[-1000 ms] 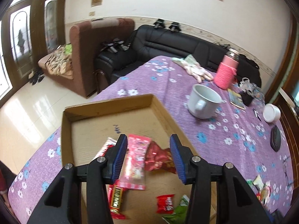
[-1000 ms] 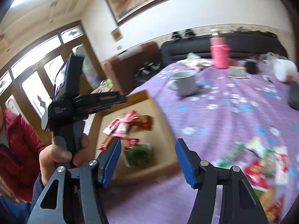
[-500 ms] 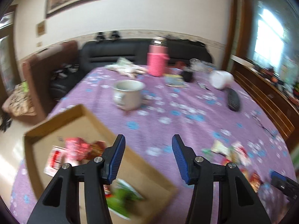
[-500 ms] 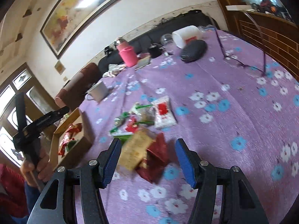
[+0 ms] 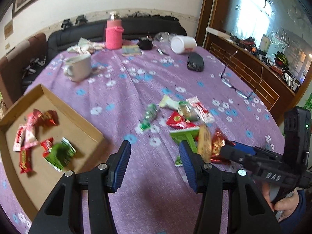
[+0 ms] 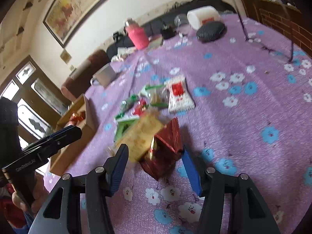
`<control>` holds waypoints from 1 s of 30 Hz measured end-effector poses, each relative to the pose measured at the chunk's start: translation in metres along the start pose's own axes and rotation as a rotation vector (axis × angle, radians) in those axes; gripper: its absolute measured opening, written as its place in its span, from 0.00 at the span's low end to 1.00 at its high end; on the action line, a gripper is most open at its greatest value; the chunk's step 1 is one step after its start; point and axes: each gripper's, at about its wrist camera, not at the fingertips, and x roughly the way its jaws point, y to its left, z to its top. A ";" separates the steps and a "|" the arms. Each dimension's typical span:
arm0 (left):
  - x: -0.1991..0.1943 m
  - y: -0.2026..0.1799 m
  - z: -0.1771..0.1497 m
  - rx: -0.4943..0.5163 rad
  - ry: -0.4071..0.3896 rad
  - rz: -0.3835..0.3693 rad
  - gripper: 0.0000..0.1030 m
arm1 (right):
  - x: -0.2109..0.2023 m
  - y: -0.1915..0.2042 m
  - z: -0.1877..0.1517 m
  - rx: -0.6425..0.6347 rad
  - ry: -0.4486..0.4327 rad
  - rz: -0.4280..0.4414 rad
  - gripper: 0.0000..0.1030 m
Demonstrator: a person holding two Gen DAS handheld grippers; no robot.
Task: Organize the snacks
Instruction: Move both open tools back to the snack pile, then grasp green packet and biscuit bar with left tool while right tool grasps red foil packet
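Observation:
A cardboard tray (image 5: 64, 120) at the left holds several snack packets (image 5: 29, 134). A loose pile of snacks (image 5: 181, 113) lies on the purple flowered cloth to its right. My left gripper (image 5: 155, 152) hangs open over bare cloth between tray and pile, with nothing between its fingers. My right gripper (image 6: 155, 153) is down at the near end of the pile and its jaws are closing. A dark red packet (image 6: 165, 146) and a yellow packet (image 6: 142, 134) are bunched up between its pads, which touch them. In the left wrist view the right gripper (image 5: 221, 149) comes in from the right.
A white mug (image 5: 78, 68), a pink bottle (image 5: 113, 35), a booklet (image 5: 131, 50), a tipped white jar (image 5: 183, 43), a black case (image 5: 195, 63) and glasses (image 5: 234, 85) sit further back. Sofas stand beyond the table and a wooden cabinet to the right. A hand (image 5: 282, 206) holds the right gripper.
My left gripper swung right, from over the tray to the cloth beside the pile. My right gripper moved from near the tray to the pile, sank, and its jaws narrowed around the red and yellow packets.

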 end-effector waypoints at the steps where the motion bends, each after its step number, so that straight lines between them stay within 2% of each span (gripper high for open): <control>1: 0.003 -0.001 0.000 -0.003 0.016 -0.013 0.49 | 0.001 -0.006 0.000 0.027 0.003 0.010 0.42; 3: 0.011 -0.002 0.001 -0.007 0.041 -0.023 0.49 | -0.001 -0.024 0.000 0.113 -0.013 0.042 0.23; 4: 0.013 -0.003 0.001 -0.007 0.049 -0.026 0.49 | -0.004 -0.028 0.000 0.134 -0.031 0.041 0.17; 6: 0.021 -0.004 0.002 -0.018 0.076 -0.036 0.49 | -0.013 -0.035 -0.001 0.161 -0.069 0.013 0.12; 13: 0.039 -0.010 0.006 -0.029 0.125 -0.065 0.49 | -0.022 -0.045 -0.001 0.206 -0.093 -0.004 0.12; 16: 0.030 -0.029 0.007 0.036 0.092 -0.067 0.49 | -0.021 -0.046 0.000 0.210 -0.088 0.000 0.12; 18: 0.029 -0.050 0.006 0.117 0.081 -0.059 0.50 | -0.019 -0.045 0.001 0.209 -0.088 0.001 0.12; 22: 0.044 -0.079 0.002 0.234 0.105 0.015 0.50 | -0.021 -0.048 0.000 0.219 -0.091 0.002 0.12; 25: 0.059 -0.089 -0.001 0.281 0.115 0.128 0.51 | -0.021 -0.047 0.000 0.217 -0.090 0.001 0.12; 28: 0.066 -0.092 -0.003 0.310 0.120 0.163 0.62 | -0.021 -0.047 0.000 0.216 -0.086 0.004 0.12; 30: 0.070 -0.095 -0.004 0.334 0.126 0.163 0.62 | -0.021 -0.047 0.000 0.218 -0.086 0.004 0.12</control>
